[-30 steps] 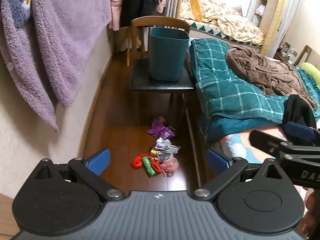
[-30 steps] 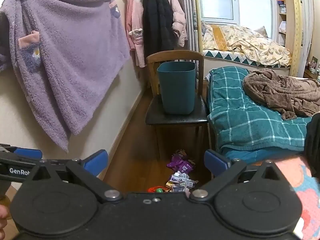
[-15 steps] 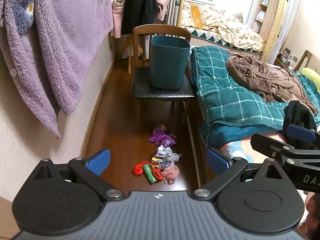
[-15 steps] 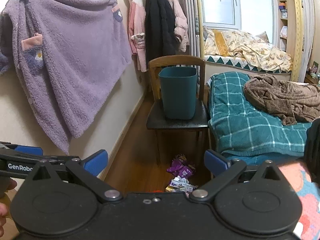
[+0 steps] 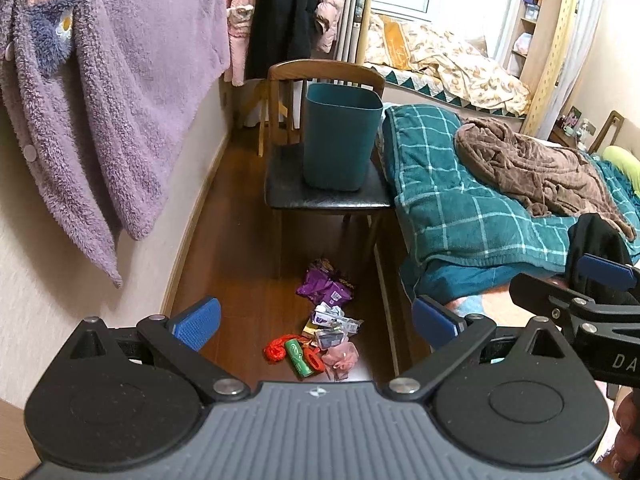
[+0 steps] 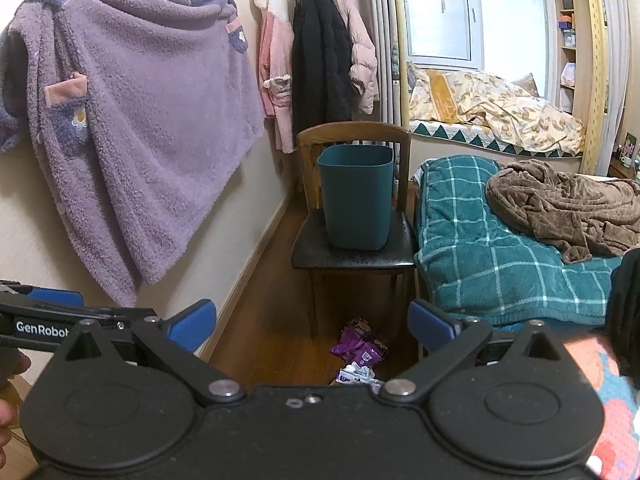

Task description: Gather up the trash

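Note:
A pile of trash lies on the wooden floor by the bed: a purple wrapper (image 5: 325, 288), small white packets (image 5: 334, 322), a red cord (image 5: 278, 350), a green tube (image 5: 298, 362) and a pink wrapper (image 5: 340, 358). A teal bin (image 5: 340, 136) stands on a dark chair seat (image 5: 326, 196) beyond it. My left gripper (image 5: 316, 322) is open and empty, high above the pile. My right gripper (image 6: 312, 322) is open and empty; it sees the bin (image 6: 356, 196) and the purple wrapper (image 6: 360, 350). Its body hides the rest of the pile.
A purple fleece robe (image 5: 108, 92) hangs on the left wall. A bed with a teal checked blanket (image 5: 460, 200) and a brown throw (image 5: 532, 168) borders the floor strip on the right. Coats (image 6: 324, 60) hang behind the chair.
Both grippers have tilted upward and risen a little, so the chair, bin and trash sit lower in both views. Both stay open and empty.

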`<action>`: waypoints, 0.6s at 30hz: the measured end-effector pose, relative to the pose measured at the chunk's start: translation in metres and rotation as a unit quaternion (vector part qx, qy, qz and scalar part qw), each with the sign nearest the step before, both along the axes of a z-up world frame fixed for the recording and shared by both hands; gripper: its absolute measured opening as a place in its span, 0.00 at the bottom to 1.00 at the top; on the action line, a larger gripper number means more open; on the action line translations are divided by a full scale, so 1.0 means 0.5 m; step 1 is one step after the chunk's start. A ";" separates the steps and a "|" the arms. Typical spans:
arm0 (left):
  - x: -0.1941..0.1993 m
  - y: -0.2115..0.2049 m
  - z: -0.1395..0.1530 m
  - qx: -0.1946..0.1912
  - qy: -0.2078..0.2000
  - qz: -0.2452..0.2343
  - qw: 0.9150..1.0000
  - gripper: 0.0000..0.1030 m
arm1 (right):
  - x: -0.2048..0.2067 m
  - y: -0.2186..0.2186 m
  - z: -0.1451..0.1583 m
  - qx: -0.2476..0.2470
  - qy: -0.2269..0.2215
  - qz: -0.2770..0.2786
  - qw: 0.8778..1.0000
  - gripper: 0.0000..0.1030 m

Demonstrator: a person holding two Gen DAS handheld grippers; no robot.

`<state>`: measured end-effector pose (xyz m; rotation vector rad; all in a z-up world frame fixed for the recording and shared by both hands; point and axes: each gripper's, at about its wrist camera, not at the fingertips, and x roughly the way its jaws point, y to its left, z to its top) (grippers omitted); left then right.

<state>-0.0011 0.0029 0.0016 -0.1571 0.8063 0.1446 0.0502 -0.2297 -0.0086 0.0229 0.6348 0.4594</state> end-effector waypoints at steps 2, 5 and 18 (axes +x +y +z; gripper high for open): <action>0.003 0.004 0.000 -0.002 -0.001 0.001 1.000 1.00 | 0.000 0.002 0.000 -0.001 -0.001 0.001 1.000 1.00; 0.006 0.007 0.001 -0.003 -0.003 0.003 1.000 1.00 | 0.002 0.001 0.001 0.000 -0.001 0.002 1.000 1.00; 0.025 0.025 0.005 -0.007 -0.010 0.007 1.000 1.00 | 0.016 0.013 0.007 0.000 -0.003 0.003 1.000 1.00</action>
